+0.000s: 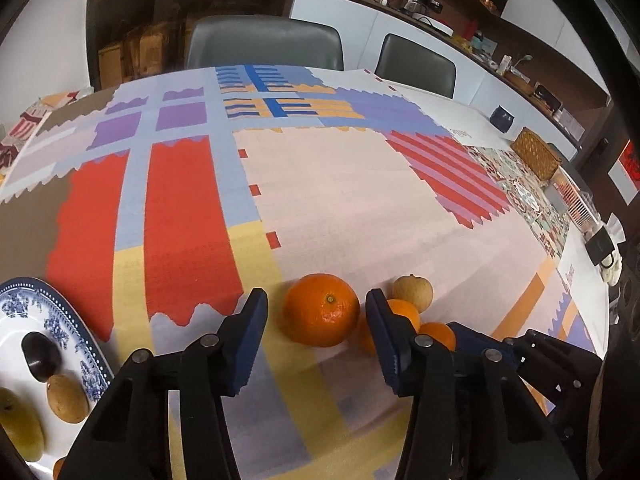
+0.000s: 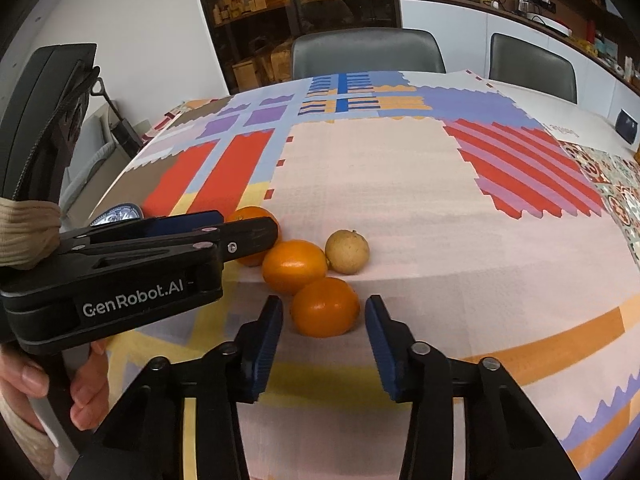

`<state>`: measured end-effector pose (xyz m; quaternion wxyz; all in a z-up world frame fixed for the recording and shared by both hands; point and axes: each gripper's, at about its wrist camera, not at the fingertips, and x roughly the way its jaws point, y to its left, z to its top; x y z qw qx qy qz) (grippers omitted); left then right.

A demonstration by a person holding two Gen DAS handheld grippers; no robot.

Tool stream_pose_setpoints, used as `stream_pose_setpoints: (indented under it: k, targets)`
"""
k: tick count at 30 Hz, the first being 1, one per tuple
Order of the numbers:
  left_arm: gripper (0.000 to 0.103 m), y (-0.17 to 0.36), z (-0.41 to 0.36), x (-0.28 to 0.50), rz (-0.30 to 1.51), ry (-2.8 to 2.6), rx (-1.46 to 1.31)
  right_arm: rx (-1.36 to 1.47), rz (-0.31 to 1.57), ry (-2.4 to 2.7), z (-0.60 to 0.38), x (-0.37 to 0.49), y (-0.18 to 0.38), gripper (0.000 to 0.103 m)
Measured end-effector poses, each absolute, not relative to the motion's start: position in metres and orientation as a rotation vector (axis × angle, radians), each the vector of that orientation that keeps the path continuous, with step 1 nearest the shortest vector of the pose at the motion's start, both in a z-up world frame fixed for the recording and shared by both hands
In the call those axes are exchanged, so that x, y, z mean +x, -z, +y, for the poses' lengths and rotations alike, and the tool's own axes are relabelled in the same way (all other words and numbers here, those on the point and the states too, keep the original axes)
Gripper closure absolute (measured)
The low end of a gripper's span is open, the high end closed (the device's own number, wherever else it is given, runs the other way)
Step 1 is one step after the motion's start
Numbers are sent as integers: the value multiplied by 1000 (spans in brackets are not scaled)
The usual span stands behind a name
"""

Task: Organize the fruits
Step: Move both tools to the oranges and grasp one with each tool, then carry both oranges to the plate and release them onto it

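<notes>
Partly done: some fruit already lies on the plate (image 1: 86, 334) at the table's left edge. Three oranges (image 2: 294, 266) and a pale fruit (image 2: 347, 251) wait; left tongs (image 1: 316, 322) and right tongs (image 2: 324, 316) gape empty.

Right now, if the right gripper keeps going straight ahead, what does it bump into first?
Probably the nearest orange. It sits just beyond the open right gripper, lined up with the gap between its fingers, with another orange behind it.
</notes>
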<state>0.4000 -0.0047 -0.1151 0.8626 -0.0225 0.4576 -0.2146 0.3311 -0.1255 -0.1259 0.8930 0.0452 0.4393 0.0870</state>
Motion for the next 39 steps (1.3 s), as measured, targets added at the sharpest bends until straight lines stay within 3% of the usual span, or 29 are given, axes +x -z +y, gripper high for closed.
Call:
stream_pose_setpoints:
  k: [5,39]
  targets:
    - [63,120,-5,403,985,465,-80,99,912,-184,-127,332,126,65]
    - [64,36,46,303,745,286,9,118,760,-318,-110,289,58,65]
